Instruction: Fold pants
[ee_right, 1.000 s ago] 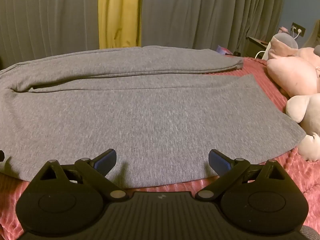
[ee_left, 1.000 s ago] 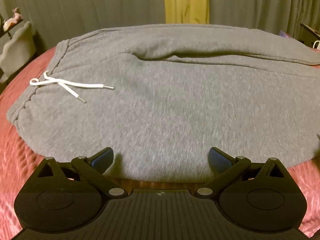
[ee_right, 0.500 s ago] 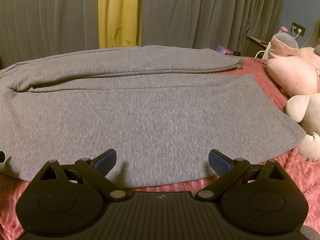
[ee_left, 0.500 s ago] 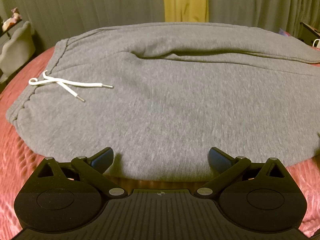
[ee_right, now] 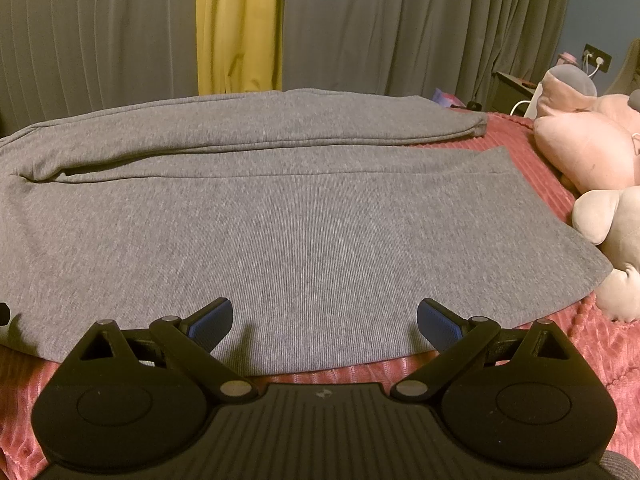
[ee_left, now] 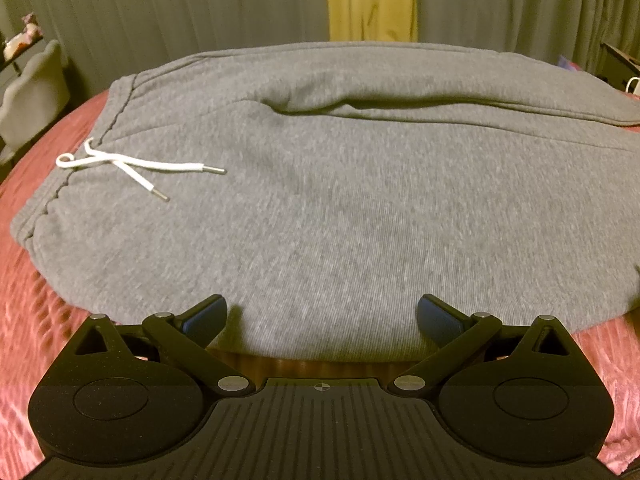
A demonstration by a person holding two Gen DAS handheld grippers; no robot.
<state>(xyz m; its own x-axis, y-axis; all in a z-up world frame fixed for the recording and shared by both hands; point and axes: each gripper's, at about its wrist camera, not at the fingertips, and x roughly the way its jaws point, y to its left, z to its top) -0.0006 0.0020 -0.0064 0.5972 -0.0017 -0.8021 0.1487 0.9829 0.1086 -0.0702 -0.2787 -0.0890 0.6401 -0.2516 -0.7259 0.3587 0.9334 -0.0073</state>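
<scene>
On red bedspread point(ee_left: 24, 320): grey pants point(ee_left: 340, 208) flat, hand-held grippers spread

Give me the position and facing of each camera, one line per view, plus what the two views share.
Left wrist view: rides the left gripper, low at the near edge of the bed, facing across the gray pants at their waistband end with the white drawstring; only its own open fingers show.
Right wrist view: rides the right gripper, same near edge, facing across the leg end toward the plush toys; only its own open fingers show.
Shared: the pants, the red bedspread and the yellow curtain.
</scene>
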